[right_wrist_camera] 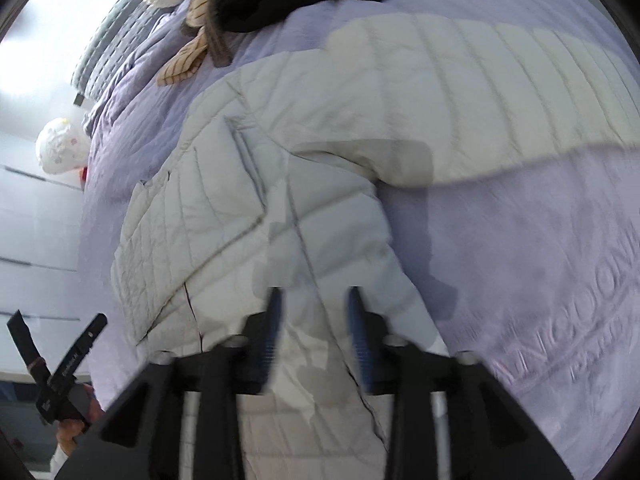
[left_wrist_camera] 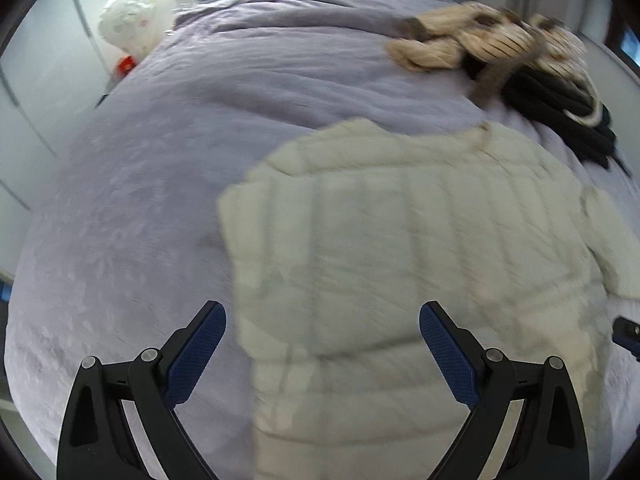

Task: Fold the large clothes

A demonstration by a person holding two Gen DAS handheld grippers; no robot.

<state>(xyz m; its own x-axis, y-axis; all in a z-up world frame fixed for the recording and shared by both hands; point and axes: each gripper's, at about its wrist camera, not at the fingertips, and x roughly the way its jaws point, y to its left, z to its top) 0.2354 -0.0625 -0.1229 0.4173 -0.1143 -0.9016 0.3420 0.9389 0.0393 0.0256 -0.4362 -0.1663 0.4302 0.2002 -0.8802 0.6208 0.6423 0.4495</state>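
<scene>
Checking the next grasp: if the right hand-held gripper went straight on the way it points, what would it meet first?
Most likely the cream quilted jacket on the lilac bedspread. The right hand-held gripper points down at it with jaws apart and nothing between them; blur leaves the gap unclear.

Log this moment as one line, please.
stage: mid-fold | white puffer jacket: on lavender bedspread, one sleeve out | left tongs: open, empty | right tongs: open above jacket, empty

Black linkage-arm tongs (left_wrist_camera: 322, 344) with textured blue pads (left_wrist_camera: 448, 354), round silver pivot screws (left_wrist_camera: 495, 355), white lettering.
</scene>
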